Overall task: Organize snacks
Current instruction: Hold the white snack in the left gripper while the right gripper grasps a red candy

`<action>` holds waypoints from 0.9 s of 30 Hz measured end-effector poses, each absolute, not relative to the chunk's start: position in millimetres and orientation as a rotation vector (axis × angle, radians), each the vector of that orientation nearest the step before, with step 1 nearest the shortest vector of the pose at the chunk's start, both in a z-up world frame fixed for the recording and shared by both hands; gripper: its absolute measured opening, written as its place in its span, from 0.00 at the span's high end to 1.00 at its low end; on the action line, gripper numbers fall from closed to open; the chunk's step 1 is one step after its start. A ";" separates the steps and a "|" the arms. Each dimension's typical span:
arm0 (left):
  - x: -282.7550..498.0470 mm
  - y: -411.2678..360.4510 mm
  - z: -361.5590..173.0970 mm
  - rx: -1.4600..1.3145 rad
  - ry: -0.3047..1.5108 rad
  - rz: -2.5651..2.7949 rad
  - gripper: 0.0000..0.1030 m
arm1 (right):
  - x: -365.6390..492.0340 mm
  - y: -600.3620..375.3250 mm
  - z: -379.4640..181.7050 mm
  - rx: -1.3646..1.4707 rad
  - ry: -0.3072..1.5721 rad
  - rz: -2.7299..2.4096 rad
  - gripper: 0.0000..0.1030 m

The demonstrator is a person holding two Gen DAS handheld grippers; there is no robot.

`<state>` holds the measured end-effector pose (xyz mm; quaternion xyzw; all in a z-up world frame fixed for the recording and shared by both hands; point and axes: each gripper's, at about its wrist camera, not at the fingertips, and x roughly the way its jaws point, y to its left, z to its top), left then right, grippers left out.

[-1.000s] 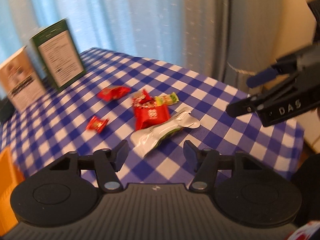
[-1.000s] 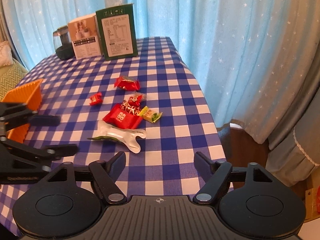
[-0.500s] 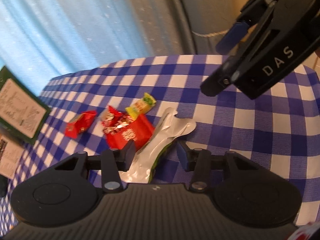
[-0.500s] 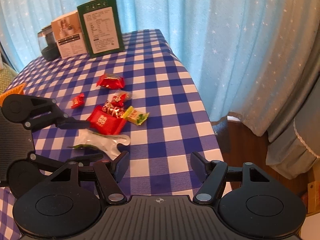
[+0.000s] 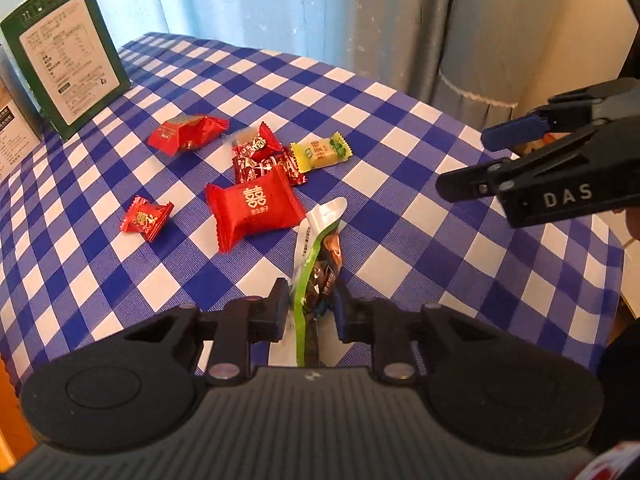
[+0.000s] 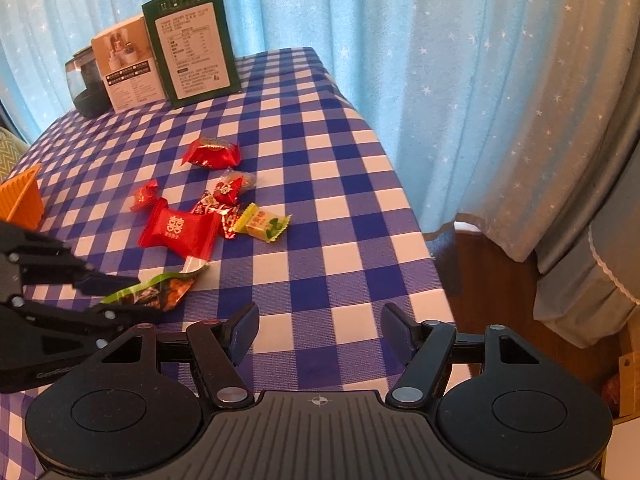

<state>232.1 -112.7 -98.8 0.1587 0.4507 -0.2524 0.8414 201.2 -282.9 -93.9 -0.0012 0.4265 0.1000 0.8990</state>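
The left gripper (image 5: 311, 300) has just closed on the green-and-white snack pouch (image 5: 318, 248), which lay flat on the desk (image 5: 400, 208) a second ago with the jaws wide on either side of it. Now the pouch stands on edge between the 2 pads, its near end pinched and its white far end still reaching toward the big red packet (image 5: 256, 210). From the right wrist view the pouch looks crumpled and tilted up at the grip, so I judge it is secured and ready to be lifted.

The right gripper (image 6: 318, 328) hangs above the checked cloth with its jaws apart and nothing between them.

The other snacks remain loose on the desk: the yellow-green candy (image 5: 320, 152), a small red candy (image 5: 146, 218) and another red packet (image 5: 186, 134). An orange container (image 6: 22, 198) sits at the left edge, likely where the pouch should go.
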 end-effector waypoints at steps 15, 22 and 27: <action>221.4 -103.0 -94.0 0.247 0.890 -0.445 0.81 | 208.7 -268.9 -98.2 -0.042 0.872 0.260 0.34; 199.6 -57.7 -83.3 0.034 0.885 -0.257 0.81 | 218.9 -232.8 -102.2 -0.142 0.799 0.440 0.37; 191.1 -36.9 -77.9 -0.034 0.876 -0.185 0.81 | 230.6 -198.7 -110.6 -0.271 0.733 0.555 0.46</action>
